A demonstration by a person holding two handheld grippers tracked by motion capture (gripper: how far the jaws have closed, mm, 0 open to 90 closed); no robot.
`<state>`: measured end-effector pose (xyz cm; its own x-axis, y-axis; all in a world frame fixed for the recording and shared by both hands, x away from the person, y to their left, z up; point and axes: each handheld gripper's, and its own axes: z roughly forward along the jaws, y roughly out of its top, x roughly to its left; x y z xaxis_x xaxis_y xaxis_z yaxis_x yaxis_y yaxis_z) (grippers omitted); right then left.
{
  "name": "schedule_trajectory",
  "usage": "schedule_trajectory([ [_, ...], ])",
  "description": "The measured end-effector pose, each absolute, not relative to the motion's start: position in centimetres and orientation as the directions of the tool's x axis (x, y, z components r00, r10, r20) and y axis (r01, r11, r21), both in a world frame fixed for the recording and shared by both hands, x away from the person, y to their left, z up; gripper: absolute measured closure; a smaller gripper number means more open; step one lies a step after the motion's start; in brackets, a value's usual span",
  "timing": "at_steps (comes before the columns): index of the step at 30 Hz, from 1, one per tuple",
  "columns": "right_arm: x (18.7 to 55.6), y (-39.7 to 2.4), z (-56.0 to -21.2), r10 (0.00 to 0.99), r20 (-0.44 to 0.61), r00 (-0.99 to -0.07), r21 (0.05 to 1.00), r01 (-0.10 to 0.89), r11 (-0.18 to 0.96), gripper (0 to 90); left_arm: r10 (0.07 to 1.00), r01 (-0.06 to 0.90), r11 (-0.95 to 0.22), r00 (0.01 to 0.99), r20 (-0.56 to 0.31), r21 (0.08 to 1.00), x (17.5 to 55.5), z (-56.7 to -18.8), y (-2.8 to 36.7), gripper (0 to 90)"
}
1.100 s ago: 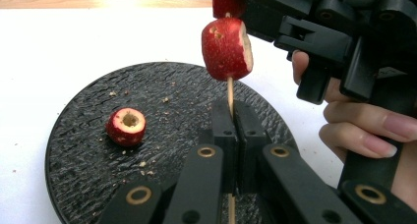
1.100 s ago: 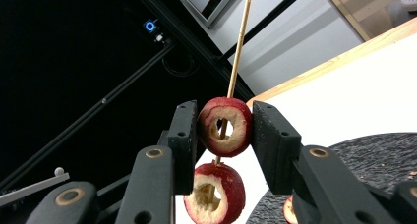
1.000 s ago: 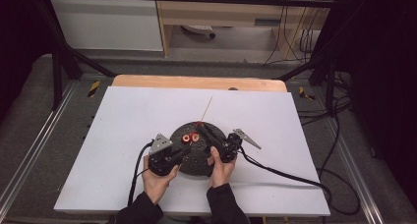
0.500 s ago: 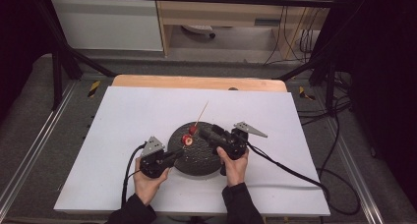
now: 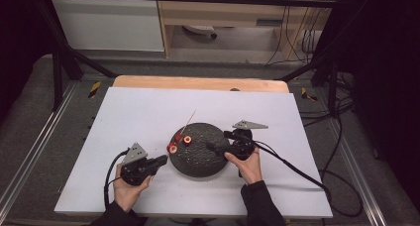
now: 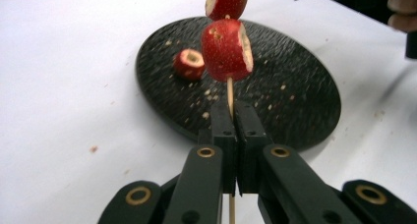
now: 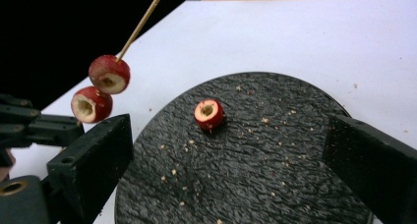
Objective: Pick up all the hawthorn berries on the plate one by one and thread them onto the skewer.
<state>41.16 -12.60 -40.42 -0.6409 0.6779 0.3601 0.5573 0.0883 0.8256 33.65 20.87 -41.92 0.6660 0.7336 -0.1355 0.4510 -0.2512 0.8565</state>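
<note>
Skewer with two cored red fruits threaded on it is pinched near its bare lower end by the left gripper, whose jaws are pressed together on the stick; in the high view the left gripper sits just off the left edge of the plate, with the stick slanting up and away over the white desk. A second ago both grippers met over the plate and the fruits were at its middle; now the left hand has drawn back toward the plate's left rim, carrying the loaded skewer with it, and the right gripper has let go. Its jaws have just been opening and now stand wide, nothing between them, as the right gripper view shows over the plate. One more fruit lies loose on the plate, apart from both grippers, amid crumbs. By my reading the second fruit has just been pushed onto the stick, and the freed right gripper is likely placed to go for the last one, which lies ahead of its open jaws. The skewered fruits hang in the air near the plate's left rim, touching neither plate nor desk.
</note>
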Motion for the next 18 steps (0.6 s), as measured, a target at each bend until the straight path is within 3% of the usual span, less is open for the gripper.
schedule_trajectory([
  [18,42.1,-10.8,-39.4,0.676,0.233,-0.699,0.733,0.583,0.351,3.6,0.743,0.479,-0.312,0.661,-0.104,0.82,31.9,-43.6,25.2,88.1],
])
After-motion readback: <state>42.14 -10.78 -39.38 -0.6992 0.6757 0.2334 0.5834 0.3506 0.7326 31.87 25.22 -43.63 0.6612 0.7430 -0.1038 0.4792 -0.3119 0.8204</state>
